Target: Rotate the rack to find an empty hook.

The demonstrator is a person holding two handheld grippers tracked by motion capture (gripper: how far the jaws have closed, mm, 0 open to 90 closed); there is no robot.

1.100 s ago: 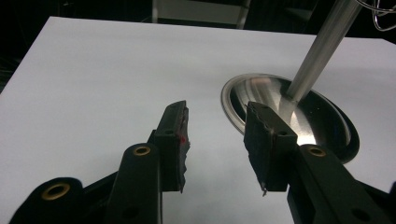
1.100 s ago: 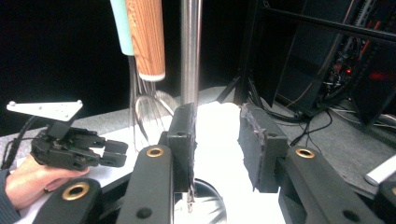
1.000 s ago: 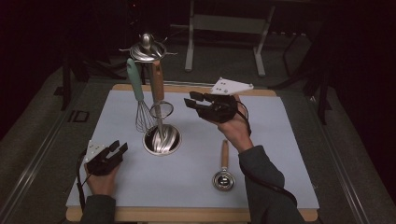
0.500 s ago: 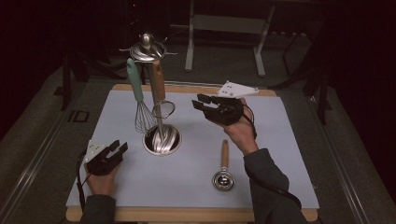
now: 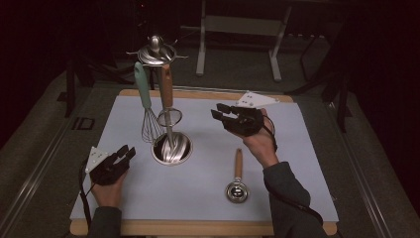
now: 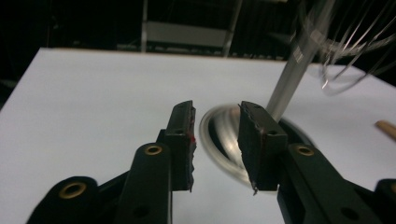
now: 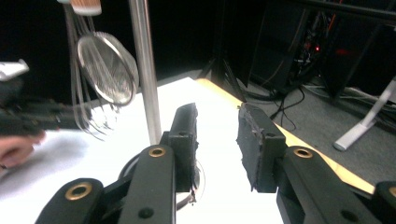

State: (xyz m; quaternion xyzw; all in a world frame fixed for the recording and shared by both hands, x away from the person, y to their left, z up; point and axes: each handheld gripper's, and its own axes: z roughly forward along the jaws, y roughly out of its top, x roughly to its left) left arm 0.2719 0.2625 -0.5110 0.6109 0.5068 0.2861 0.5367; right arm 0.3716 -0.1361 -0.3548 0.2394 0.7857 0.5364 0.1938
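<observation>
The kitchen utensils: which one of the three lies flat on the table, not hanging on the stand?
The wooden-handled scoop, near the right forearm. The green-handled whisk and the brown-handled strainer both hang from the stand.

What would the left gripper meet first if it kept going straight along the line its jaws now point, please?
Most likely the round steel base of the utensil stand, which lies directly beyond the left gripper, seen through the gap of its open, empty jaws. Depth is hard to judge, but only bare white mat lies between.

In the left gripper view the whisk [image 6: 345,51] is blurred and cut off by the top edge. In the right gripper view the strainer's handle [image 7: 86,5] runs off the top edge, and the other hand [image 7: 16,144] is blurred at the left edge.
</observation>
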